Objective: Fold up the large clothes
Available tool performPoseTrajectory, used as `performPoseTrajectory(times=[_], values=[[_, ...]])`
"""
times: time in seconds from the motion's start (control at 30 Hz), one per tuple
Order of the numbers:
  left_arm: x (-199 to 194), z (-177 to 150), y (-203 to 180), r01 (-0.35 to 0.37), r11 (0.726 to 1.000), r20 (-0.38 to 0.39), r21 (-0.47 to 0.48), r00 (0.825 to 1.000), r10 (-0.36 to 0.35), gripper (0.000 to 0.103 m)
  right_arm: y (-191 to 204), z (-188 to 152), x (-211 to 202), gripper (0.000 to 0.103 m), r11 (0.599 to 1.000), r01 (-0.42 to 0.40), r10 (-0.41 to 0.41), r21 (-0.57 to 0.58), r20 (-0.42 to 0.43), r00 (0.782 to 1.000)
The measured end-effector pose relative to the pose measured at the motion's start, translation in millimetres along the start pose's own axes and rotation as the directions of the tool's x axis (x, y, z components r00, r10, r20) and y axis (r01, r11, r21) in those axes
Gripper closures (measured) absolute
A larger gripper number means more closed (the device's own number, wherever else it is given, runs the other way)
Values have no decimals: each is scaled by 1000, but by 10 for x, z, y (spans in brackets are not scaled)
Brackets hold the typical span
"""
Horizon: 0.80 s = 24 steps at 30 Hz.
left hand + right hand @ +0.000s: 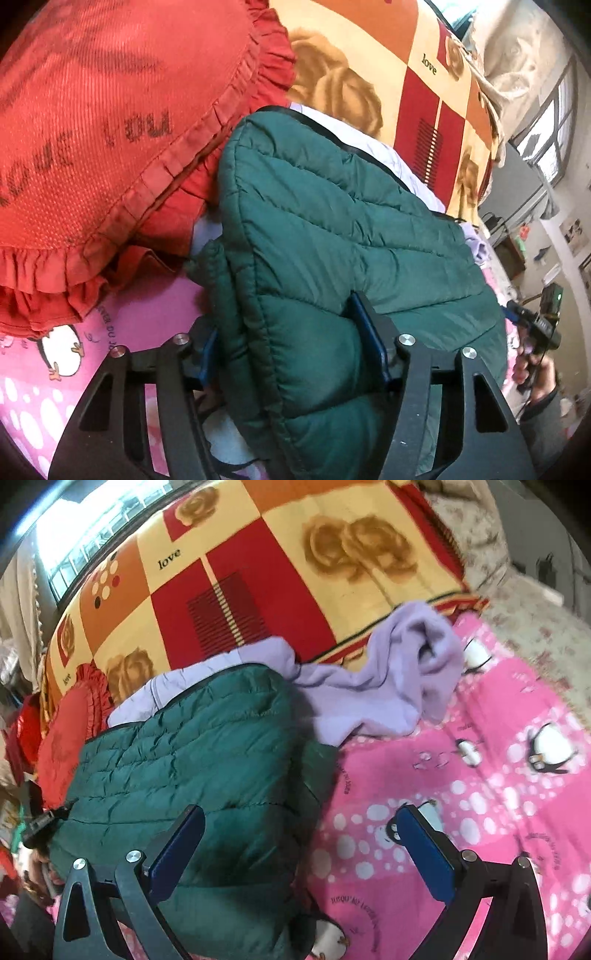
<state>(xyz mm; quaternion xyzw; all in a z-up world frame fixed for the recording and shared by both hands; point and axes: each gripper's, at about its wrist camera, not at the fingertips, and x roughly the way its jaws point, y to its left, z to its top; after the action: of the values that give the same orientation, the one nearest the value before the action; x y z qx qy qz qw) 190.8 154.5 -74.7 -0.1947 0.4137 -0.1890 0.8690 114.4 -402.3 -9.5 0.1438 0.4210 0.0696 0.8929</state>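
Note:
A dark green quilted jacket (332,229) lies folded on the bed, over a lilac garment (388,686). My left gripper (284,317) is closed on the jacket's thick near edge. Both blue pads (369,332) press into the padding, which bulges between them. My right gripper (301,812) stands open over the jacket's (207,760) right border. Its left finger is above the green fabric and its right finger above the pink sheet; neither pad touches the jacket. In the left wrist view the right gripper (535,325) shows at the far right, with a hand around its grip.
A red frilled pillow (92,147) presses against the jacket's left side. Behind lies an orange, red and cream blanket with roses (258,554). The pink penguin sheet (480,794) stretches out to the right. A window (554,122) and shelves stand beyond the bed.

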Motion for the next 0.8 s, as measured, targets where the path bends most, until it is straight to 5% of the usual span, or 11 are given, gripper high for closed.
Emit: performPoseTrajectory(times=[0.23, 0.57, 0.67, 0.77, 0.8], values=[[3, -75, -26, -58, 998, 39, 15, 998, 57, 37, -67, 38, 475, 0, 992, -122, 118, -41, -89, 989], [8, -100, 38, -62, 998, 35, -11, 997, 63, 30, -428, 133, 925, 0, 948, -269, 291, 172, -117, 950], [11, -90, 32, -67, 998, 34, -4, 997, 67, 30, -486, 138, 946, 0, 921, -325, 354, 216, -114, 928], [11, -85, 32, -68, 998, 31, -2, 997, 68, 30, -412, 141, 922, 1, 858, -473, 499, 200, -104, 861], [10, -83, 31, -68, 998, 29, -2, 997, 68, 30, -372, 143, 898, 2, 866, -473, 492, 164, -104, 865]])
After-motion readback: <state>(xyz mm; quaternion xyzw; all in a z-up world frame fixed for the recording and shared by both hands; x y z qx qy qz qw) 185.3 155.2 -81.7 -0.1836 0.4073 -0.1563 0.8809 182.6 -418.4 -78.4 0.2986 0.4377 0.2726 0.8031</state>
